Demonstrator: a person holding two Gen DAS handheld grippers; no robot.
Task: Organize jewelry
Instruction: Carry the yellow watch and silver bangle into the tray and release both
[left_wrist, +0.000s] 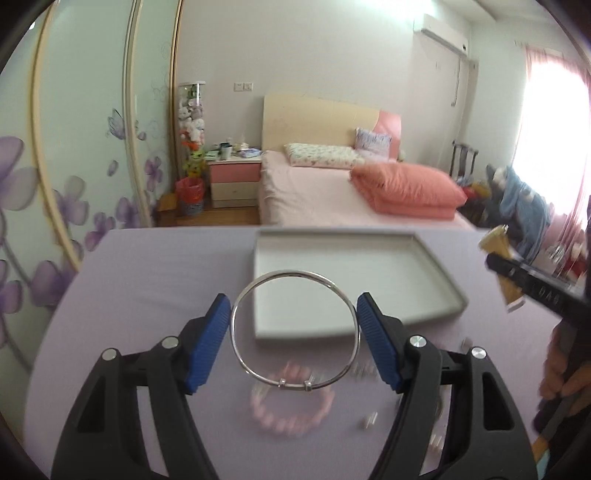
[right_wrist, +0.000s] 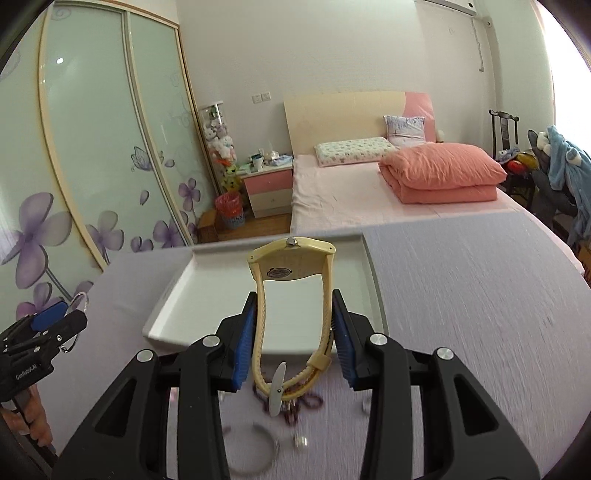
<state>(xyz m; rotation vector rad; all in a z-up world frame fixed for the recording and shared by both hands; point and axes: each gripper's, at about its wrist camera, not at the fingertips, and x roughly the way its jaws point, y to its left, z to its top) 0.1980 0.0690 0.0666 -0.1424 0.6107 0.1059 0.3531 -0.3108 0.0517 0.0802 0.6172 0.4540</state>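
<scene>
Silver bangle (left_wrist: 294, 328), cream-yellow watch (right_wrist: 291, 295), white tray (left_wrist: 436, 291), lilac tablecloth (left_wrist: 147, 280), blue-padded black tongs (left_wrist: 294, 332).

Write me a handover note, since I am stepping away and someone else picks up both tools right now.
Left tool: shut on a silver bangle, held across its width, lifted above the table.
Right tool: shut on a cream wristwatch by its strap, case pointing up and away, also lifted.
White tray: on the purple table ahead of both tools, nothing in it that shows.
Done: both pieces picked up.
Left: set the bangle and the wristwatch in the tray, then gather what lies on the table: a pink bead bracelet, a dark bead string, another bangle and small silver bits.
</scene>
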